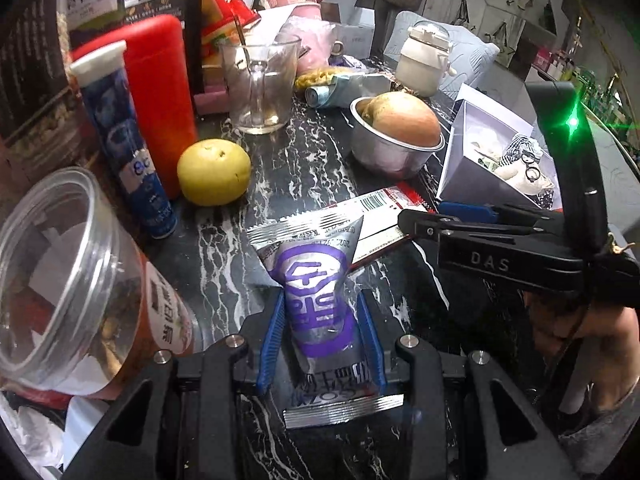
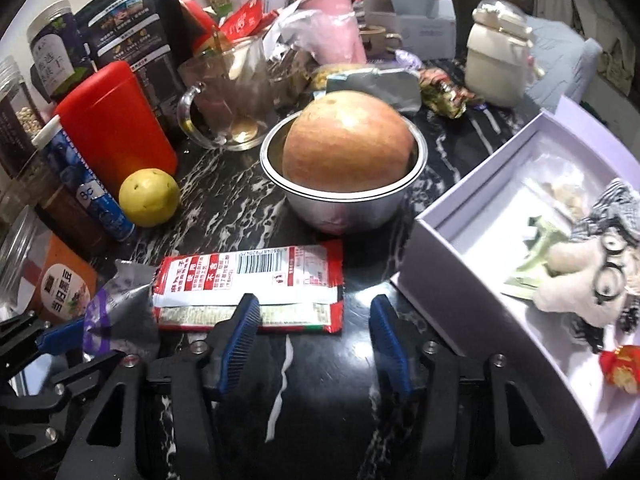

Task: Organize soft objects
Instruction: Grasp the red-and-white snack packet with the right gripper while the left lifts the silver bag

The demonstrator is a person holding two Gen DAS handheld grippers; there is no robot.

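Note:
My left gripper (image 1: 320,304) is shut on a silver and purple snack packet (image 1: 316,280), held just above the dark marble table (image 1: 304,172). The same packet (image 2: 120,312) shows at the lower left of the right wrist view. A red and white packet (image 2: 248,284) lies flat on the table, barcode up. My right gripper (image 2: 314,304) stands open just short of it, its left fingertip over the packet's near edge and nothing between the jaws. At the right, an open white box (image 2: 460,240) holds a plush toy with glasses (image 2: 580,280).
A steel bowl (image 2: 344,208) with a large round fruit stands behind the red packet. A yellow pear (image 2: 150,196), a blue tube (image 2: 88,196), a red canister (image 2: 116,120) and a glass mug (image 2: 224,108) crowd the left. A clear jar (image 1: 60,280) lies at the left.

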